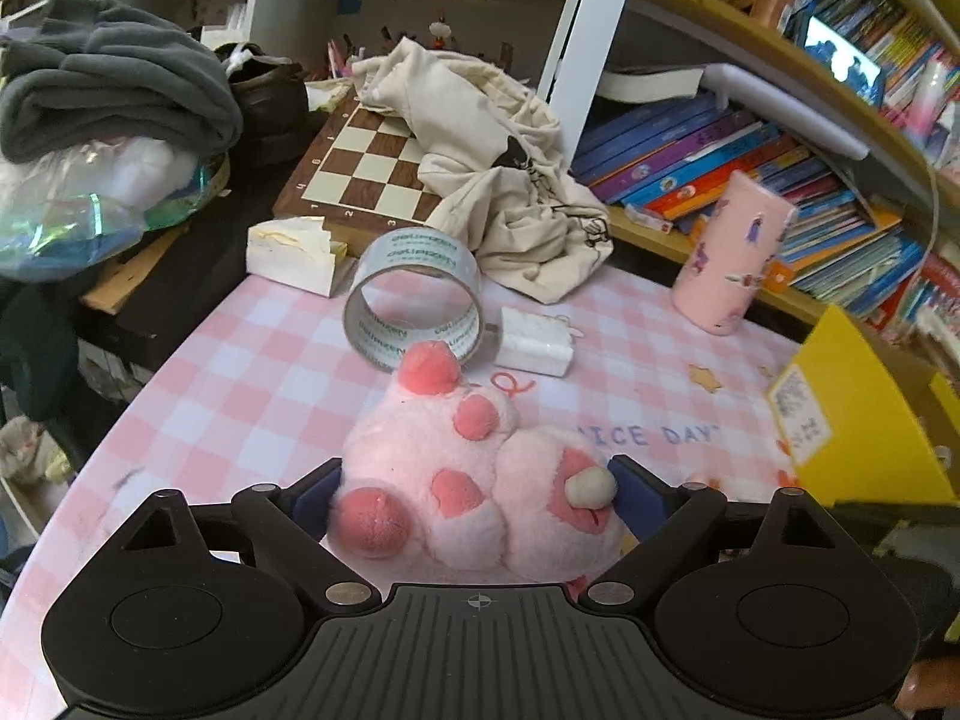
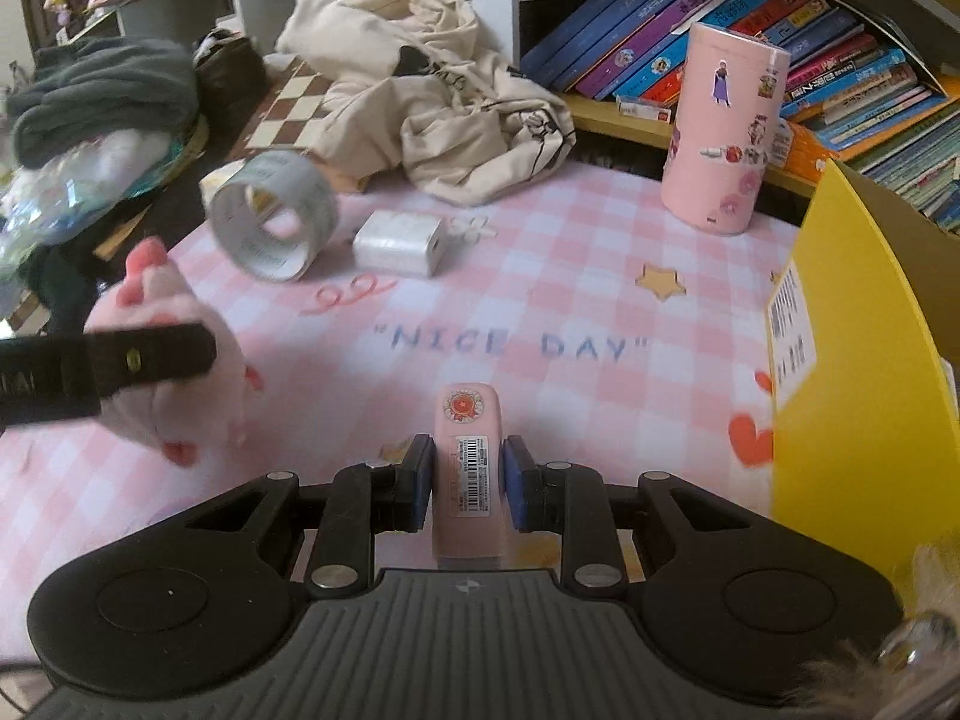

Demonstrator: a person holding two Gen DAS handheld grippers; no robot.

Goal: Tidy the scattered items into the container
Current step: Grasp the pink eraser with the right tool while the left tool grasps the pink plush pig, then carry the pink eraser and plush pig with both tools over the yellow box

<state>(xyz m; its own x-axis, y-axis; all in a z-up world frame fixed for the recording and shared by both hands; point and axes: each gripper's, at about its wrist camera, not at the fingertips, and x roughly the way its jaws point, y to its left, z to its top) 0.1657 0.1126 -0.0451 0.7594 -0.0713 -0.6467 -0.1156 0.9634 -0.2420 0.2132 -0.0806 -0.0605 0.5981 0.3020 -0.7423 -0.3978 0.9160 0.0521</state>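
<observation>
Left tool clenched on fluffy pink plush toy. Right tool grips slim pink plastic case, long axis forward. Yellow cardboard box at frame right, nearer right tool.

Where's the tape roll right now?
The tape roll stands on edge at the far side of the pink checked table, just beyond the plush, with the white block touching its right side.

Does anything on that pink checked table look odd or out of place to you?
Yes. The roll of clear tape stands on its edge instead of lying flat, beside a small white block. A crumpled cream cloth spills off the chessboard onto the table's back edge. Nothing looks broken or spilled.
</observation>
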